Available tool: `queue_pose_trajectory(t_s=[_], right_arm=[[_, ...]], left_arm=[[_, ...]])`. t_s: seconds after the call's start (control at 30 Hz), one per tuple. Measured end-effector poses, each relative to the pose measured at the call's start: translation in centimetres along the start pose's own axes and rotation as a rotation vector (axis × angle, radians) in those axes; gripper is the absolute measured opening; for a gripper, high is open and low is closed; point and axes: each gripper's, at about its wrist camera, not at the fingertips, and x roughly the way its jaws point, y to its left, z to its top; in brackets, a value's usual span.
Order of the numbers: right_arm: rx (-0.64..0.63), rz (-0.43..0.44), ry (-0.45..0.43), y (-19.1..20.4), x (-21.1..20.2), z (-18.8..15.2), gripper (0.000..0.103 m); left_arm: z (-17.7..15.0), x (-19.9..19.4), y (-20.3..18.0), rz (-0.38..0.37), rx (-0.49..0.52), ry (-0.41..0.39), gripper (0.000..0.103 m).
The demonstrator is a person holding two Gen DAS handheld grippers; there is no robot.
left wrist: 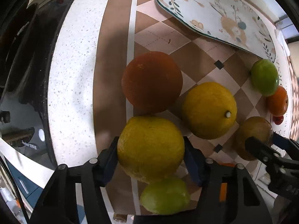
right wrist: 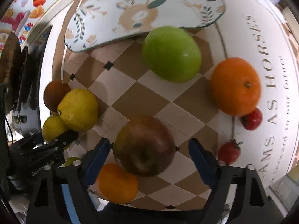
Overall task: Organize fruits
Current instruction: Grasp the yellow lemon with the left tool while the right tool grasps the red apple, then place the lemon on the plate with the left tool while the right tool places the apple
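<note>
In the left wrist view, the speckled white worktop (left wrist: 74,85) is seen at nine o'clock, with a checkered brown-and-cream mat (left wrist: 158,35) laid beside it. The left gripper (left wrist: 151,153) is closed on a large yellow lemon (left wrist: 150,148), whose sides are pressed by both blue pads. A dark orange (left wrist: 152,82) is touched by that lemon at twelve o'clock, a green fruit (left wrist: 165,196) lies under it at six o'clock, and a second lemon (left wrist: 209,110) is seen at two o'clock. A floral plate (left wrist: 214,13) is found at one o'clock of the frame. In the right wrist view, the partly legible lettering "AS HORSES" (right wrist: 269,71) is printed on a white surface at three o'clock. The right gripper (right wrist: 147,155) is held wide open around a reddish-brown apple (right wrist: 144,145); its left pad lies close against the apple, though contact cannot be told, while a clear gap is left at the right pad. A small orange (right wrist: 116,183) is seen at seven o'clock of the apple, a green apple (right wrist: 172,54) at twelve o'clock, and a large orange (right wrist: 235,85) at two o'clock. Two small red fruits (right wrist: 251,119) are seen at the mat's right edge.
</note>
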Motion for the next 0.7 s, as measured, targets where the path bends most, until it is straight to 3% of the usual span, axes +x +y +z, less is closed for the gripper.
queue_pose_trajectory(t_s=[0.1, 0.4, 0.6, 0.7], right_arm=[[-0.018, 0.012, 0.037, 0.4, 1.3, 0.2, 0.070], [-0.069, -0.003, 0.026, 1.4, 1.0, -0.4, 0.069], [-0.010, 0.096, -0.001, 0.0, -1.3, -0.1, 0.069], [0.007, 0.150, -0.047, -0.4, -4.0, 1.0, 0.069]], left_arm=[[-0.5, 0.3, -0.4, 0.012, -0.010, -0.014, 0.061], [-1.3, -1.1, -1.3, 0.028, 0.019, -0.055, 0.060], [-2.8, -5.2, -1.9, -0.041, 0.024, -0.110, 0.060], [-1.6, -8.5, -2.2, -0.103, 0.016, -0.156, 0.060]])
